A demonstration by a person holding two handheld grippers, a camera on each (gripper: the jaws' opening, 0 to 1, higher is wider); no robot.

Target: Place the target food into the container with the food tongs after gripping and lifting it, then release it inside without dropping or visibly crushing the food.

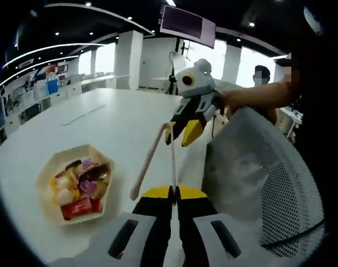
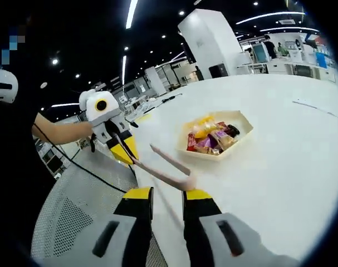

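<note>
Partly blurred, tongs (image 2: 167, 169) clamped in right hand-held gripper (image 2: 166, 196), tray (image 2: 242, 118) snacks indistinct

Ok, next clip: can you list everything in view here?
table: one, white, under everything
tray: one, cream, hexagonal, on the table
wrapped snacks: several, red, yellow and purple, in the tray
tongs: one, pale pink, between the grippers
mesh chair: one, white, beside the table
left gripper: yellow-tipped, shut on one tong arm
right gripper: yellow-tipped, at the tongs' joined end, grip unclear
arm: one, behind the right gripper
</note>
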